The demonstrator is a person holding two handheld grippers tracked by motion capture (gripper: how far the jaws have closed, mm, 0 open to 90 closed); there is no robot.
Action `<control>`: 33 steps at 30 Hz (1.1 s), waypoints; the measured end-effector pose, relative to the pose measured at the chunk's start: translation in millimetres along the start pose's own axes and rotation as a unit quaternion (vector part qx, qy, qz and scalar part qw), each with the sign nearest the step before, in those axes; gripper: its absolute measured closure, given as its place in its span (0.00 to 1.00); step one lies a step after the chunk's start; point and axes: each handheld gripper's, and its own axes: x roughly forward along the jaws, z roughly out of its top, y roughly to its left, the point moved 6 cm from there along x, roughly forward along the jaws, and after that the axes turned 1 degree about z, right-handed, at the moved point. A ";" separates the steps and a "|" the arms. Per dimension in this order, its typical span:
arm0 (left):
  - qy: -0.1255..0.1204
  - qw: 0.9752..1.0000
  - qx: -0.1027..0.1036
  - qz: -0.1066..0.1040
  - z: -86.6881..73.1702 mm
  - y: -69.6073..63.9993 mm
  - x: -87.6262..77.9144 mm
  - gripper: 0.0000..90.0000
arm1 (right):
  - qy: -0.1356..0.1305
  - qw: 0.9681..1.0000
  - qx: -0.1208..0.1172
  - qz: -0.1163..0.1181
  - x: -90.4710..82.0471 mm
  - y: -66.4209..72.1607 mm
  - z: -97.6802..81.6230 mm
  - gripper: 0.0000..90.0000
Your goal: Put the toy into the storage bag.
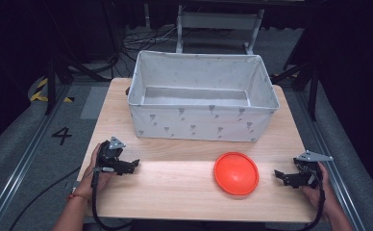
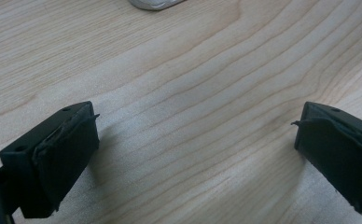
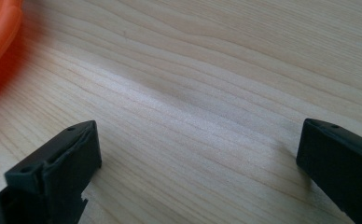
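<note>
The orange disc (image 1: 236,173) is lying flat on the table (image 1: 175,192), near its near edge and right of centre; the right claw (image 1: 281,175) is resting just right of it, jaws spread wide with nothing between them; the left claw (image 1: 132,165) is sitting well apart at the near left, likewise spread and empty; a white fabric bin (image 1: 201,122) is standing on the far half.

Left black two-jaw tongs (image 1: 137,163) and right black two-jaw tongs (image 1: 277,174), each held low in one hand, point inward toward each other; both sets of jaws stand wide apart, gripping nothing.
</note>
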 end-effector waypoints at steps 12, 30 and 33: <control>0.001 0.999 0.025 -0.026 -2.9 2.5 -2.5 0.00 | 0.001 1.000 -0.005 0.006 -0.1 -0.2 0.1 0.00; 0.000 0.999 0.027 -0.026 -3.0 2.9 -2.5 0.00 | 0.018 0.999 -0.007 0.026 -7.6 4.1 8.5 0.22; 0.000 0.999 0.027 -0.027 -2.9 2.9 -2.5 0.00 | 0.025 0.999 -0.021 0.028 -9.7 10.9 12.5 0.23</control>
